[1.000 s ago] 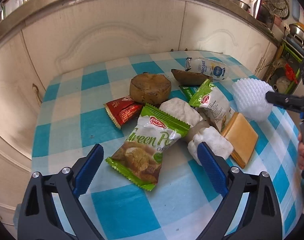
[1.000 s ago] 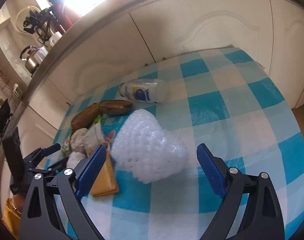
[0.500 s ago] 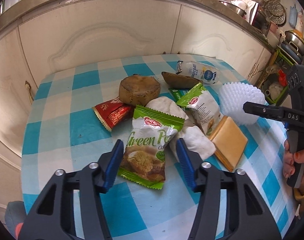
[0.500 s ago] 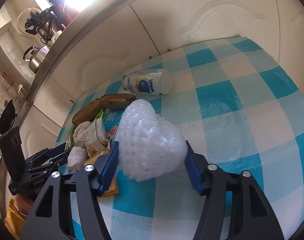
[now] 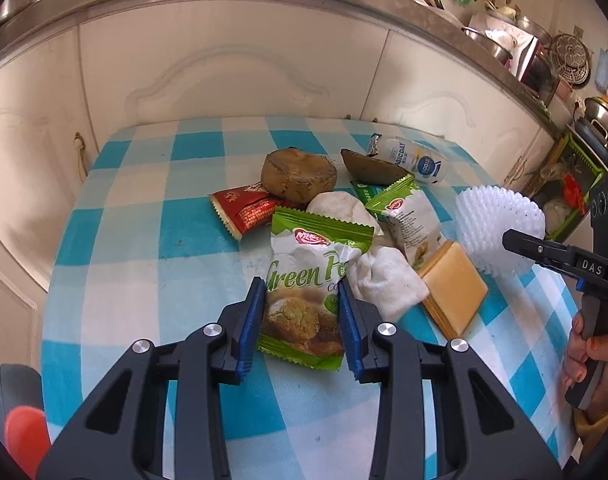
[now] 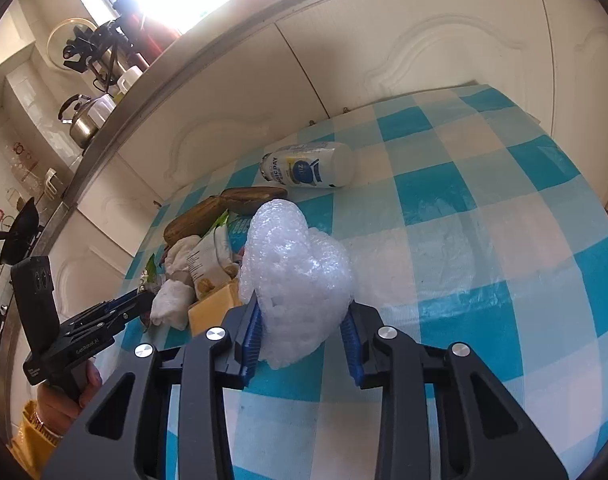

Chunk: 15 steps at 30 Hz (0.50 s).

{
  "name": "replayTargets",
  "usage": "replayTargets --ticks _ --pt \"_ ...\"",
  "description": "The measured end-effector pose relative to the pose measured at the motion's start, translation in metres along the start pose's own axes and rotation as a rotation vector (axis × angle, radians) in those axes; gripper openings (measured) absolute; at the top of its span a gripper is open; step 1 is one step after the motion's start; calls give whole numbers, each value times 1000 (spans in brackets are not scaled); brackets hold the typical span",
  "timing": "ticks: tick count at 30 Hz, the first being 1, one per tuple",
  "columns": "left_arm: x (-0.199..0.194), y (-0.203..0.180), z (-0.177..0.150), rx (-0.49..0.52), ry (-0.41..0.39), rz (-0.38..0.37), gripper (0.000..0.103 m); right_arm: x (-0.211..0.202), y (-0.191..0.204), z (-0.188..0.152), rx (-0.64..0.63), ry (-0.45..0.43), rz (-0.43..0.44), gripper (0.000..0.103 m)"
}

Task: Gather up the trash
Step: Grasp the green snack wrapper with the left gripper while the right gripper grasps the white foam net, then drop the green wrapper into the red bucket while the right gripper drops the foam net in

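Kitchen cabinets are backing a round worktop (image 5: 115, 240) covered in blue-and-white check cloth, with the litter heaped near its middle. Both grippers have been closing over the last second, from wide spread to contact. The left gripper (image 5: 301, 312) is now pinching the near end of the green pea snack packet (image 5: 308, 280), its blue pads pressing both long edges. The right gripper (image 6: 301, 330) is now squeezing the white foam fruit net (image 6: 297, 276), which is deforming between the pads. Judgement: two items are secured and lifting can follow; neither appears raised off the cloth yet.

Remaining beside the packet: a red wrapper (image 5: 243, 208) to its far left, a crumpled tissue (image 5: 388, 280) touching its right edge, a yellow sponge (image 5: 454, 292) beyond that, a second green packet (image 5: 408, 216), a brown husk disc (image 5: 299, 172) and a plastic bottle (image 5: 412, 158) lying on its side behind.

No bin is appearing in either view. The packet's underside and the pile's lower layers are hidden. The net's base is screened by the right gripper.
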<state>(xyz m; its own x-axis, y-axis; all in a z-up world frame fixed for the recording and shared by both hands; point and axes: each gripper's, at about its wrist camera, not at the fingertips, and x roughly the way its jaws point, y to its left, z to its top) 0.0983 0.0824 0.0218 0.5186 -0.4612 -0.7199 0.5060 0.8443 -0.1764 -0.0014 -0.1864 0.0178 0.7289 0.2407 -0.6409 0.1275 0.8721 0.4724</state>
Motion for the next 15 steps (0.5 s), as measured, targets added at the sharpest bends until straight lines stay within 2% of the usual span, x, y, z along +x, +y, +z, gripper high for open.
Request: replayTargets --ticks 8,15 --pt "-32 7 -15 -36 -47 15 37 -18 6 -8 2 -21 17 33" --pt "-67 20 -36 -74 -80 54 37 -29 27 -12 -27 -24 44 33"
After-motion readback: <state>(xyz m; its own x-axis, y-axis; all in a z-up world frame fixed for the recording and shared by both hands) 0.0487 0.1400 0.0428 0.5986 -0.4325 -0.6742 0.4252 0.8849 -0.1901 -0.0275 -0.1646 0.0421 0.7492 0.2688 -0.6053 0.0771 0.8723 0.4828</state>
